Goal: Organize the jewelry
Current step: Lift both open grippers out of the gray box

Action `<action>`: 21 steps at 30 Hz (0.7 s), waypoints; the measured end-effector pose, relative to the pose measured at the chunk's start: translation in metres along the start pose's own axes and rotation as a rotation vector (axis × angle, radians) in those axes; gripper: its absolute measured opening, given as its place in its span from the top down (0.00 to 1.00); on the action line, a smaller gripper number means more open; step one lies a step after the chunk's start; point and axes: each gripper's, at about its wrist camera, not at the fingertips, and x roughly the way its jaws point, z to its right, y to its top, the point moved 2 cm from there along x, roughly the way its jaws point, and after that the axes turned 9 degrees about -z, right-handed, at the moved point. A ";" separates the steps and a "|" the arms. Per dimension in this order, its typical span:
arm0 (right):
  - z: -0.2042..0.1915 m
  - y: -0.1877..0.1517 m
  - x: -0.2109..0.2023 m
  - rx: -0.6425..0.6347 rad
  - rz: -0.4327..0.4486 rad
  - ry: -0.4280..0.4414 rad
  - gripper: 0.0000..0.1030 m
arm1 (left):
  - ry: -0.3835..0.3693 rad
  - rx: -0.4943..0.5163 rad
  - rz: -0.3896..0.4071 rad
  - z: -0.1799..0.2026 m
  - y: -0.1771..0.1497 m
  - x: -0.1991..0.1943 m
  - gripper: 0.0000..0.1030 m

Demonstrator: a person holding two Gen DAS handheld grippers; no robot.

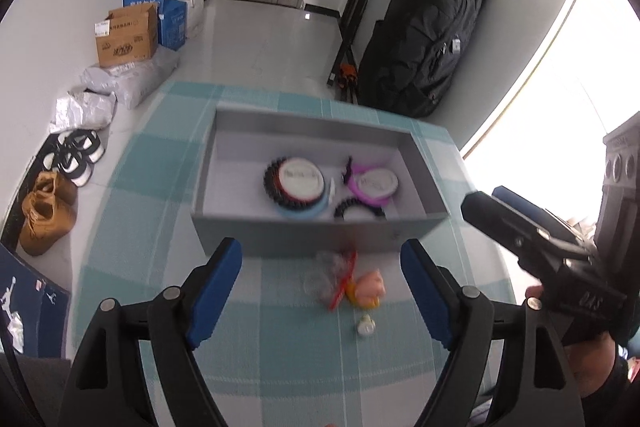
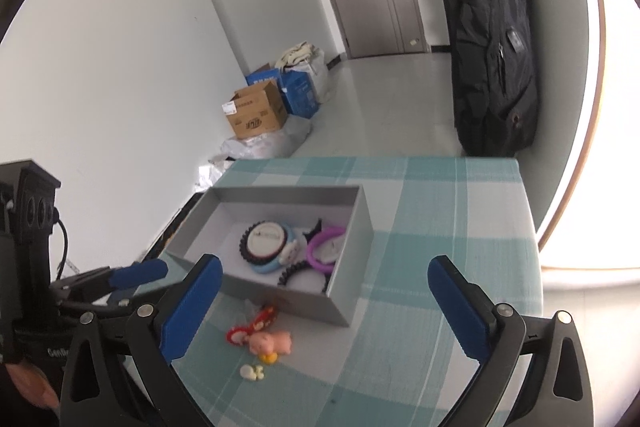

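Note:
A grey open box (image 1: 312, 231) (image 2: 280, 301) stands on the checked tablecloth and holds a black-rimmed round piece on a blue one (image 1: 295, 183) (image 2: 267, 241), a purple band (image 1: 370, 187) (image 2: 322, 247) and a black coil (image 1: 358, 209) (image 2: 302, 277). Just in front of the box lie a pink pig charm (image 1: 370, 285) (image 2: 272, 342), a red piece in a clear bag (image 1: 340, 275) (image 2: 256, 323) and a small white charm (image 1: 366, 327) (image 2: 252, 371). My left gripper (image 1: 320, 295) is open above these loose pieces. My right gripper (image 2: 324, 311) is open, to their right.
The tablecloth (image 2: 440, 227) covers a small table with edges close on all sides. On the floor beyond are cardboard boxes (image 1: 128, 35), shoes (image 1: 48, 211) and a black backpack (image 1: 424, 39). A bright window (image 2: 616, 147) is at the right.

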 end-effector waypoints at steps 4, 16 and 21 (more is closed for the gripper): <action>0.006 -0.010 0.000 0.042 -0.028 0.030 0.00 | -0.017 0.015 -0.050 0.005 -0.011 0.007 0.24; 0.019 -0.030 0.003 0.125 -0.091 0.041 0.00 | 0.032 0.143 -0.166 0.029 -0.032 0.036 0.24; 0.028 -0.034 0.006 0.174 -0.112 0.049 0.00 | 0.088 0.174 -0.163 0.031 -0.036 0.042 0.24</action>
